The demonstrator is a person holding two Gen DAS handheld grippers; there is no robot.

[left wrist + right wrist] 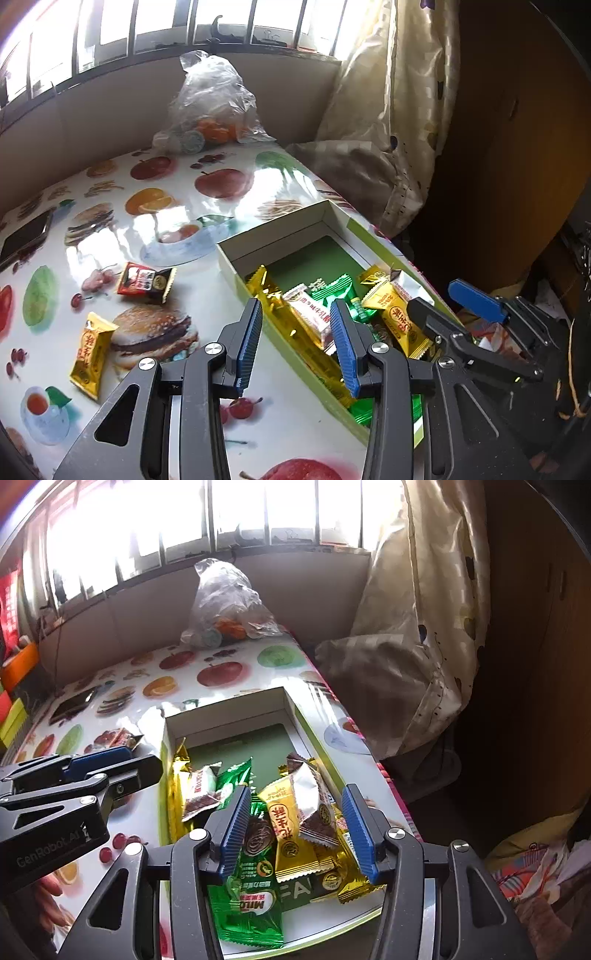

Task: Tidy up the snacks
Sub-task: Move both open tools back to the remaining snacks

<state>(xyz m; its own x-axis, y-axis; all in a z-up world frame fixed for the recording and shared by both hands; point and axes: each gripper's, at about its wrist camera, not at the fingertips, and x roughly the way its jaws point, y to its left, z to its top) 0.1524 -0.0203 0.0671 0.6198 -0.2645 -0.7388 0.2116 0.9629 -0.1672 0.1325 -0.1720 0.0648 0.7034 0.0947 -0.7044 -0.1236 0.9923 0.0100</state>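
Observation:
An open cardboard box (280, 230) (225, 707) with a green floor lies at the table's right edge. Several snack packets fill its near half: a green Milo packet (251, 904), a gold packet (291, 834) and a brown-and-silver packet (314, 801). My right gripper (295, 792) (443, 299) hovers open over that pile, pads touching nothing. My left gripper (295, 306) (144, 757) is open and empty above the box's left wall. A red-and-black packet (144, 282) (123, 738) and another gold packet (90, 349) lie loose on the fruit-print tablecloth (155, 206), left of the box.
A clear plastic bag with oranges (210, 107) (225, 605) stands at the table's far end. A dark phone (26, 232) (72, 703) lies far left. A curtain (388, 110) hangs past the right edge. Orange and green boxes (18, 664) sit far left.

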